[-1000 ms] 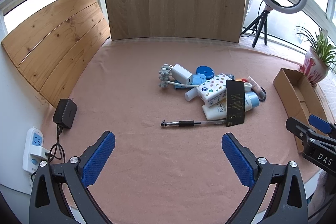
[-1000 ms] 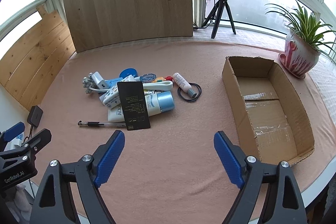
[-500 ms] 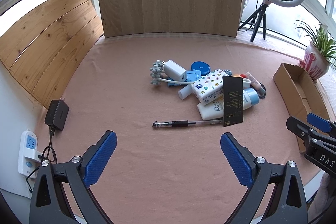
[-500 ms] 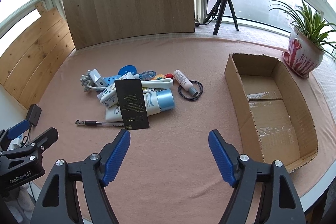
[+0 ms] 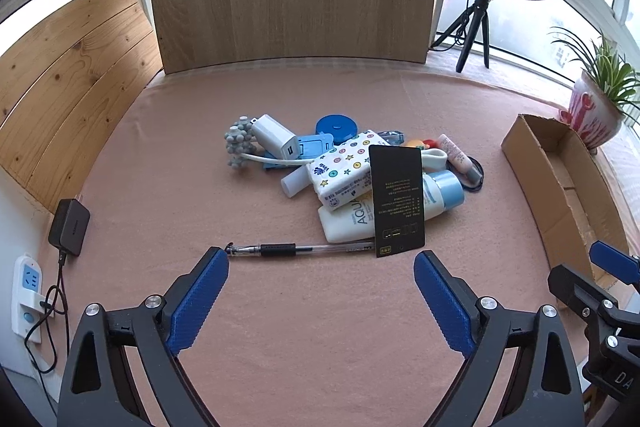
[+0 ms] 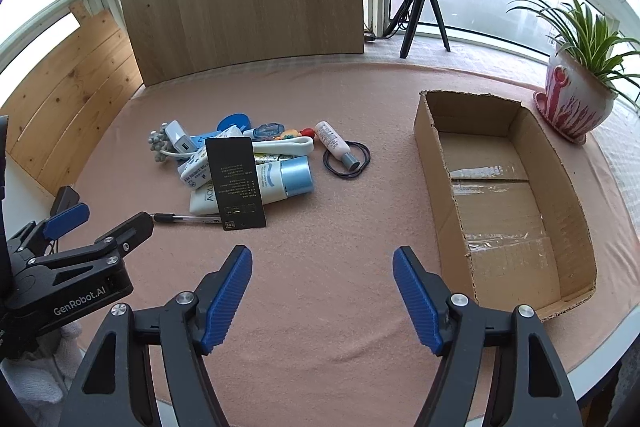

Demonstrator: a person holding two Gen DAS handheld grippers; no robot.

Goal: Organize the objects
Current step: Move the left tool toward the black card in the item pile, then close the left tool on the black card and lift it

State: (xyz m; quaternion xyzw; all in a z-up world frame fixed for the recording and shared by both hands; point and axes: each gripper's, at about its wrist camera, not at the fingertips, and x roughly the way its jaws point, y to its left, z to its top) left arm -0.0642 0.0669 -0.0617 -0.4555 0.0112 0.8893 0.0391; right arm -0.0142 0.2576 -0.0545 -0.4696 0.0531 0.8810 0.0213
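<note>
Just ahead of the left gripper (image 5: 320, 261), whose fingers are spread wide and empty, lies the pen (image 5: 298, 249), nearer than a second ago. The right gripper (image 6: 322, 263), likewise spread, holds nothing; the cardboard box (image 6: 442, 187) waits unfilled beside it.

The left gripper (image 5: 321, 261) moved forward toward the pen (image 5: 298, 249) — its left fingertip (image 5: 214, 261) ended just beside the pen's tip (jaws wide apart). The right gripper (image 6: 322, 263) also edged forward.
</note>
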